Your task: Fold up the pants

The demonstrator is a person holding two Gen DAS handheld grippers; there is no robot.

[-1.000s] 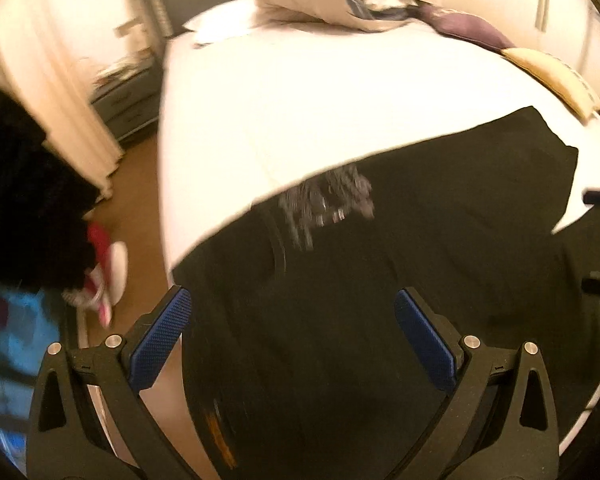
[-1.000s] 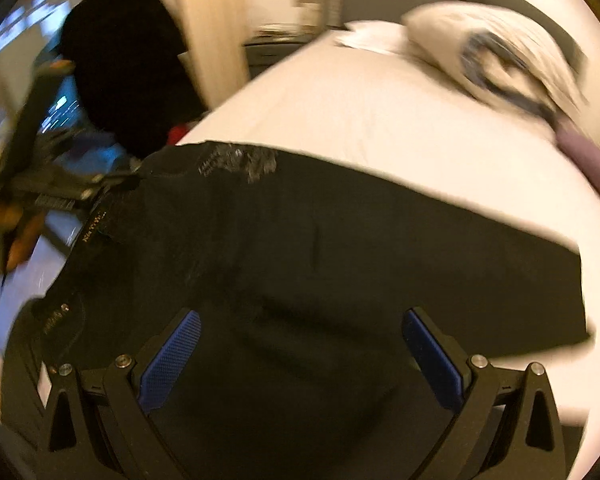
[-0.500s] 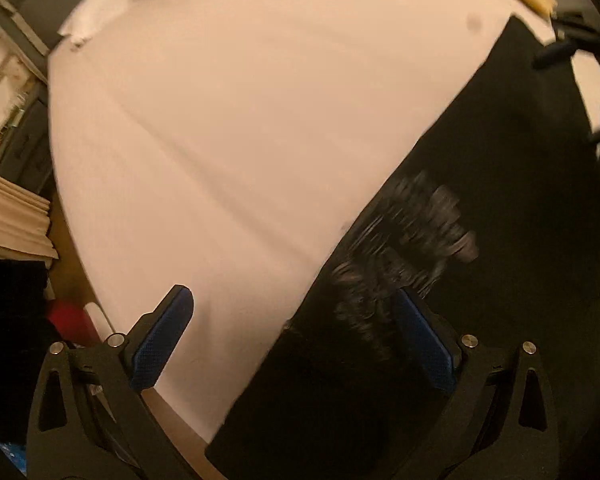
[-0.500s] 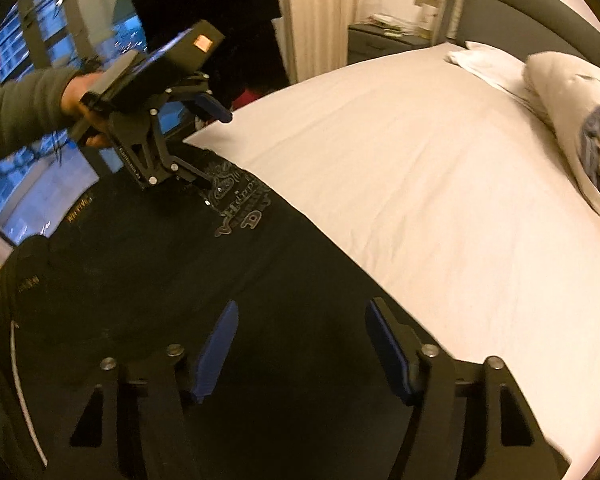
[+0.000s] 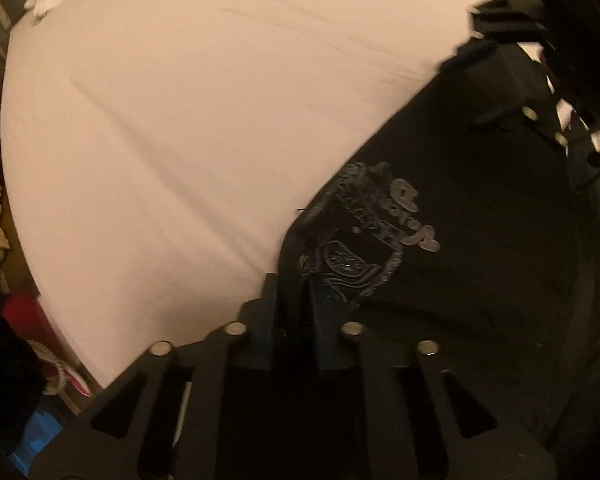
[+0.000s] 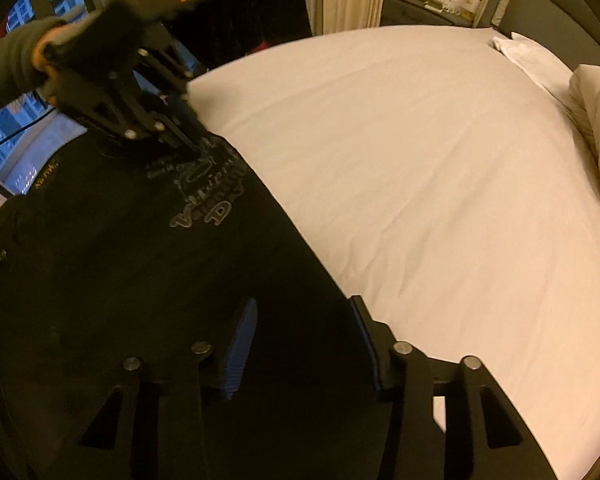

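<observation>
White bed sheet (image 6: 440,168) carries black pants (image 6: 140,280); left gripper (image 5: 292,284) clamps their far edge, right gripper (image 6: 300,320) closing around same edge.

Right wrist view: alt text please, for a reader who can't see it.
Black pants lie flat on a white bed sheet; the right gripper is closing over their edge. Farther along that edge, the left gripper pinches the fabric beside a silver print.
</observation>
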